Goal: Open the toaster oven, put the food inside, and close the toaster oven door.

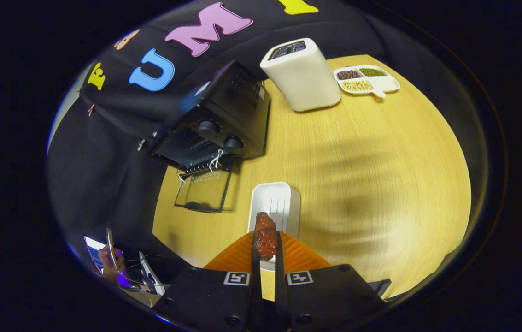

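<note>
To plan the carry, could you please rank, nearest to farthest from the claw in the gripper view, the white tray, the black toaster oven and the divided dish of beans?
The claw is shut on a reddish-brown piece of food.
1. White rectangular plastic tray, just beyond the fingers.
2. Black toaster oven, door open, ahead left.
3. White divided dish of beans, far ahead right.

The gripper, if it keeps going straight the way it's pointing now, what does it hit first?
Probably the white tray just ahead: the gripper, shut on the piece of meat, points over it toward bare wooden table. Height above the tray is unclear. The open toaster oven sits off-line.
</note>
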### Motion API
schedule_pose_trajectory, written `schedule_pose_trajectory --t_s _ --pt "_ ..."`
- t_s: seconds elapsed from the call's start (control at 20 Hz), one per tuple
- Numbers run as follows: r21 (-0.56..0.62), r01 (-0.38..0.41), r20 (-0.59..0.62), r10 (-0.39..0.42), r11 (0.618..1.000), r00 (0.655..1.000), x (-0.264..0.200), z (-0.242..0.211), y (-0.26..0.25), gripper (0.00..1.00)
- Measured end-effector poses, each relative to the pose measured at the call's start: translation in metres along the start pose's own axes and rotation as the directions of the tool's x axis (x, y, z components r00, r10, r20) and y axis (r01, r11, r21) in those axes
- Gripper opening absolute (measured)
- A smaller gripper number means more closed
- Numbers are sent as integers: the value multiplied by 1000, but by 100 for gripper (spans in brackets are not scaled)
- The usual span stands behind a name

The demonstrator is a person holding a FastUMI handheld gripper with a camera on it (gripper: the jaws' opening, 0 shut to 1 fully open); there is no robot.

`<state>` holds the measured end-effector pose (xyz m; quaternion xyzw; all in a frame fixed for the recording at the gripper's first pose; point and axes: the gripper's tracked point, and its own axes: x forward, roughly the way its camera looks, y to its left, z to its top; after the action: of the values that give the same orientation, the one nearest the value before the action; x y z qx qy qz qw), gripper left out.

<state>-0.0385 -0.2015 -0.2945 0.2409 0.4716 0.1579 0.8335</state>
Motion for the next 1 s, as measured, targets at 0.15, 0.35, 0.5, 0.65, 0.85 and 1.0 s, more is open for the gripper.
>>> schedule_pose_trajectory --t_s 0.15,0.35,0.5,0.65,0.85,1.0 --pt "-38 -9 124 13 999 992 -19 17 41 14" --pt "-57 -52 231 64 997 971 -25 24 111 14" --pt "-91 -64 247 84 994 965 -13 17 155 14" --pt "-107 -82 252 107 991 962 13 7 196 14" --pt "-78 -126 259 142 989 955 63 8 238 15" --pt "-17 -154 290 153 988 945 102 19 256 15"
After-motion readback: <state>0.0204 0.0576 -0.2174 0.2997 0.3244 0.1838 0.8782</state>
